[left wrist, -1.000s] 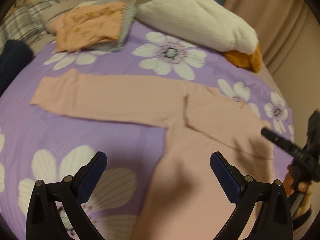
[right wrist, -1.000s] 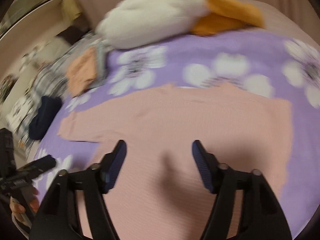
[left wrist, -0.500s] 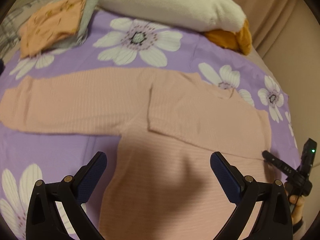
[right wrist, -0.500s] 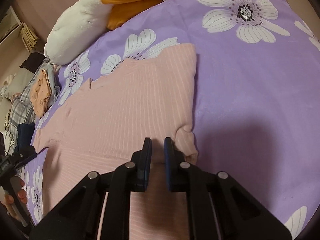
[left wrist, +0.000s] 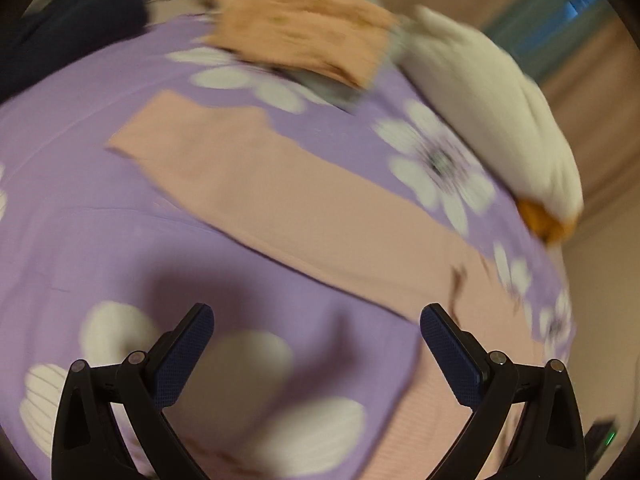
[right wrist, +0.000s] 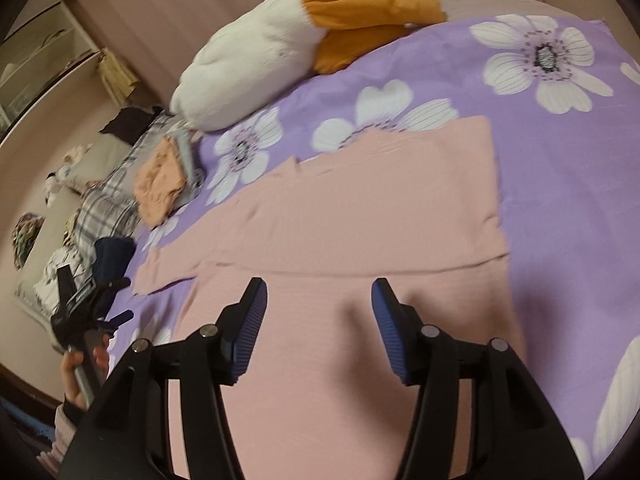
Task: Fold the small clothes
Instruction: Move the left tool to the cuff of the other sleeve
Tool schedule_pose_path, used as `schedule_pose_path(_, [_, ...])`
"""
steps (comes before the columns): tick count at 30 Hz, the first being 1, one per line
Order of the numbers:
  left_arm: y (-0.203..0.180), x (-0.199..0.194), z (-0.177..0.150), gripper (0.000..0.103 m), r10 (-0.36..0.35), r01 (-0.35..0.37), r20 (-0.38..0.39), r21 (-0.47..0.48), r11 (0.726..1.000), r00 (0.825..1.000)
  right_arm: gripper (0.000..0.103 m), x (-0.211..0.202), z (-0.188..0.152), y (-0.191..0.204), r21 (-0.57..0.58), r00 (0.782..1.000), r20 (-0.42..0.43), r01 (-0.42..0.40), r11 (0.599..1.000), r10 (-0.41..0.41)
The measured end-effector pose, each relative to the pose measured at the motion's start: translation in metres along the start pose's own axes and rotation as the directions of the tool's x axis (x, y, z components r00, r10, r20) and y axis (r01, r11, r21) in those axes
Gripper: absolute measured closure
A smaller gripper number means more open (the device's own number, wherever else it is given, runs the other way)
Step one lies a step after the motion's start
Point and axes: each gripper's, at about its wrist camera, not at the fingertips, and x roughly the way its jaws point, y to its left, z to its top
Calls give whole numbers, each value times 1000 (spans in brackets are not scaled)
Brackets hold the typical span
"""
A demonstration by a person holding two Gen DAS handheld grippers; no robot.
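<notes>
A pink long-sleeved top (right wrist: 360, 240) lies flat on the purple flowered bedspread (right wrist: 568, 184). Its right sleeve is folded across the chest. Its left sleeve (left wrist: 240, 184) stretches out straight in the blurred left wrist view. My left gripper (left wrist: 316, 344) is open and empty above the bedspread, just below that sleeve. My right gripper (right wrist: 318, 320) is open and empty above the top's body. The left gripper also shows at the left edge of the right wrist view (right wrist: 92, 300), held in a hand.
A folded orange garment on a grey one (left wrist: 304, 40) lies at the bedspread's far edge. A white and orange plush toy (right wrist: 288, 48) lies behind the top. A dark blue garment (right wrist: 114, 256) and plaid cloth (right wrist: 104, 204) lie at the left.
My right gripper was shut at the folded sleeve's edge; it has opened and drawn back over the top's body. My left gripper has swung left toward the outstretched sleeve.
</notes>
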Motion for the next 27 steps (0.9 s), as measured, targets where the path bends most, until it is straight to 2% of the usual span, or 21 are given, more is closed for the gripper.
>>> schedule_pose_path(2, [28, -3, 12, 1, -7, 8, 15, -84, 996, 1000, 48, 2, -7, 7, -1, 1000, -12, -20, 1000, 20])
schedule_pose_path(5, [67, -1, 27, 1, -66, 71, 31, -209, 975, 997, 47, 9, -15, 18, -10, 999, -28, -37, 999, 37])
schedule_pose_path(7, [84, 2, 34, 1, -96, 104, 44, -264, 959, 994, 47, 14, -18, 22, -15, 998, -41, -37, 999, 36])
schedule_pose_path(9, [94, 6, 41, 1, -96, 109, 61, -293, 950, 994, 47, 20, -20, 24, -20, 998, -57, -29, 999, 28])
schedule_pose_path(14, [110, 16, 53, 1, -165, 191, 105, -344, 919, 981, 46, 28, -22, 26, -23, 997, -81, -12, 1000, 10])
schedule_pose_path(20, [113, 29, 72, 1, -222, 269, 169, -353, 896, 960, 45, 31, -26, 22, -17, 996, -87, 11, 1000, -12])
schedule_pose_path(27, [112, 37, 92, 1, -205, 265, 207, -332, 905, 957, 45, 33, -29, 22, -31, 995, -96, 39, 999, -42])
